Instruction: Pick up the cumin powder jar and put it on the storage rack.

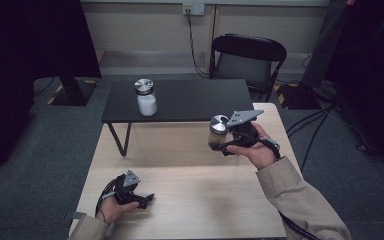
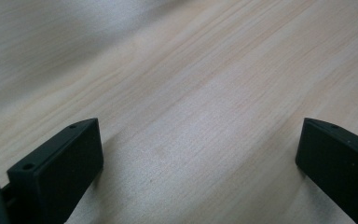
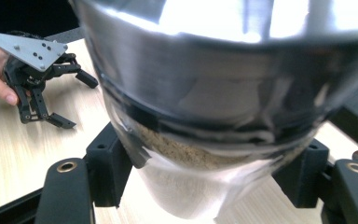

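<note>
The right tongs (image 1: 223,145) grip an unlabelled glass jar (image 1: 218,131) of tan powder, steel-lidded; the left tongs (image 1: 147,199) gape open.

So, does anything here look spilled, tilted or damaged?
Nothing stands out. The right gripper holds the brown-filled jar upright, lid on. The white-filled jar stands upright on the black table. No spill shows.

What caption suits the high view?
Right tongs hold a brown-filled jar above the wooden table; left tongs rest open.
</note>
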